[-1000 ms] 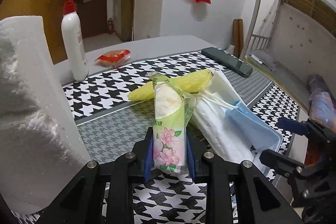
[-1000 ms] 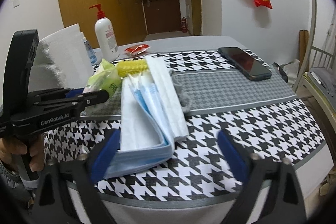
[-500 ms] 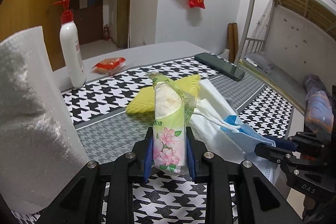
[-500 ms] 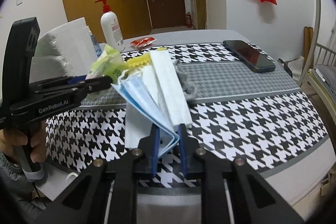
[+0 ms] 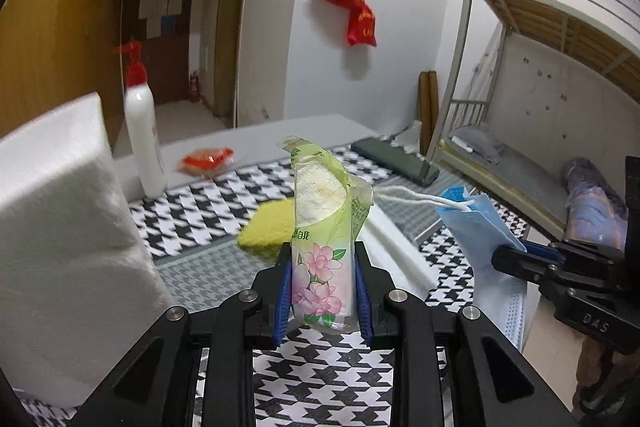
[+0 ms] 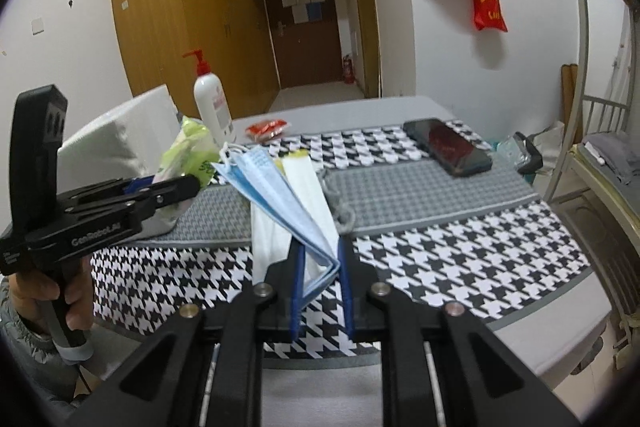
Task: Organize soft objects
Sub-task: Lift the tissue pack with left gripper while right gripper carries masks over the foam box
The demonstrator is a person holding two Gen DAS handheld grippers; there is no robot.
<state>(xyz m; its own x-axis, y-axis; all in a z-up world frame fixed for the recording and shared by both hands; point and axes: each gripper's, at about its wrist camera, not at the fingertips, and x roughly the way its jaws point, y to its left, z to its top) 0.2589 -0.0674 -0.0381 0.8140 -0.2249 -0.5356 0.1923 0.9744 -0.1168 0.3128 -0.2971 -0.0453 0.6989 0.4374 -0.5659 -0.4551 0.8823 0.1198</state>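
My left gripper (image 5: 322,287) is shut on a green tissue pack (image 5: 324,227) with pink flowers and holds it upright above the houndstooth table mat (image 5: 192,211). My right gripper (image 6: 320,279) is shut on a blue face mask (image 6: 280,195) and lifts it off the mat; the mask also shows in the left wrist view (image 5: 480,239). A white mask (image 6: 308,183) and a yellow sponge (image 5: 268,227) lie on the mat beyond. The tissue pack shows in the right wrist view (image 6: 188,155), held by the left gripper (image 6: 176,187).
A paper towel roll (image 5: 60,227) stands close on the left. A lotion pump bottle (image 5: 142,123) and a red packet (image 5: 206,159) sit at the back. A black phone (image 6: 448,147) lies at the right. A bunk bed (image 5: 540,67) stands past the table's right edge.
Both grippers have risen. The right gripper closed on the blue mask and lifted it off the mat. The left gripper raised the tissue pack higher.
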